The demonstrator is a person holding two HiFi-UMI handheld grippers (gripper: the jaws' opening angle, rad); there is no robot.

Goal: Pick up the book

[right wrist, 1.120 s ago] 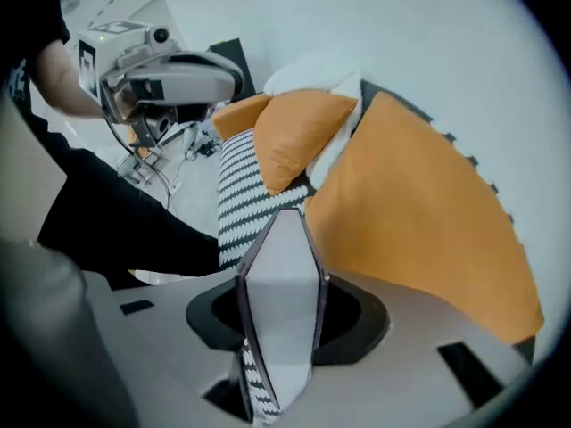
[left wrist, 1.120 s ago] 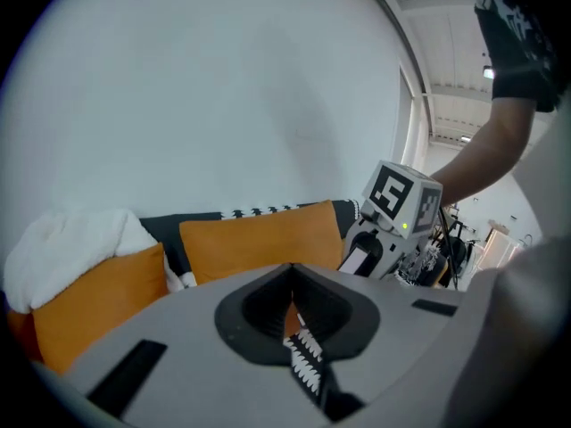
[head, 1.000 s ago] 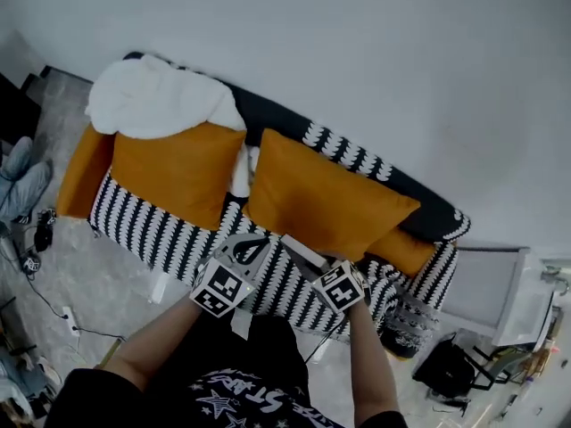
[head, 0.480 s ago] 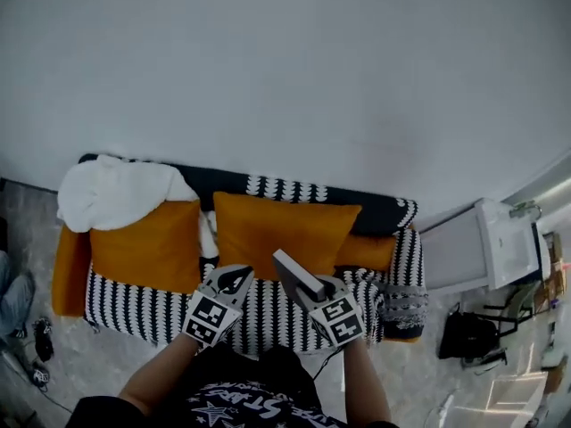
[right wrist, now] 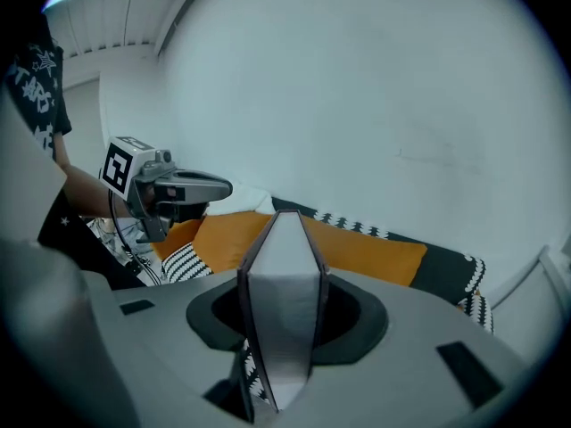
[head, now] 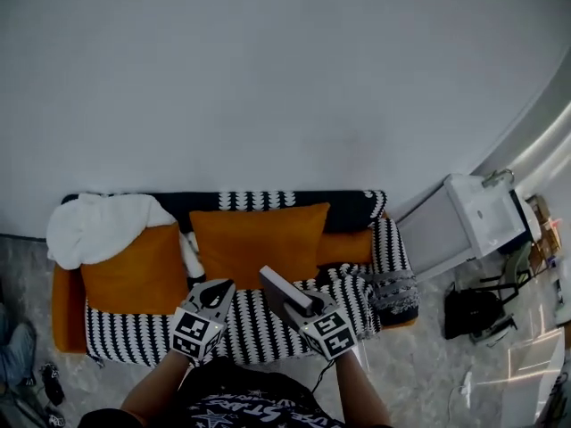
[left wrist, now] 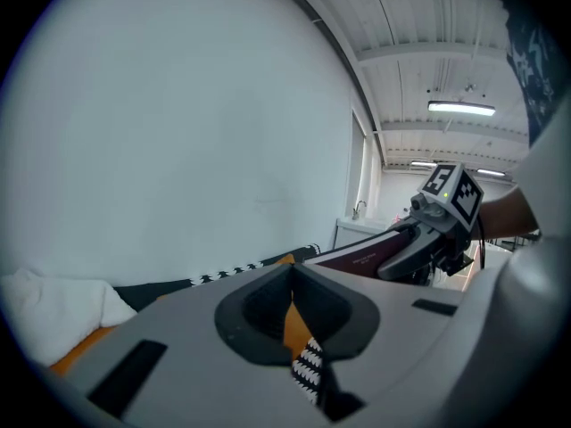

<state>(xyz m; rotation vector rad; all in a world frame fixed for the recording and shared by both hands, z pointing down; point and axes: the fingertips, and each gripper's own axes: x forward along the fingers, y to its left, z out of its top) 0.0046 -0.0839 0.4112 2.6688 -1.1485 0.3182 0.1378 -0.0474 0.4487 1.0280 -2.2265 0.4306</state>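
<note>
This looked like a living-room corner staged inside a larger lab or studio hall, not a real home. In the head view a sofa (head: 134, 341) with a black-and-white patterned cover sat at 6 o'clock against a wide, bare white wall (head: 268, 87). It carried two orange cushions (head: 254, 239) and, toward 9 o'clock, a rumpled white blanket (head: 98, 226). At 3 o'clock stood a white cabinet with a sink (head: 486, 212), and a black bag (head: 464, 315) lay at 4 o'clock on the grey mottled floor (head: 428, 364). In the left gripper view, at 1 o'clock, a high beamed ceiling (left wrist: 428, 52) with a fluorescent strip light (left wrist: 459, 108) gave the institutional feel.
</note>
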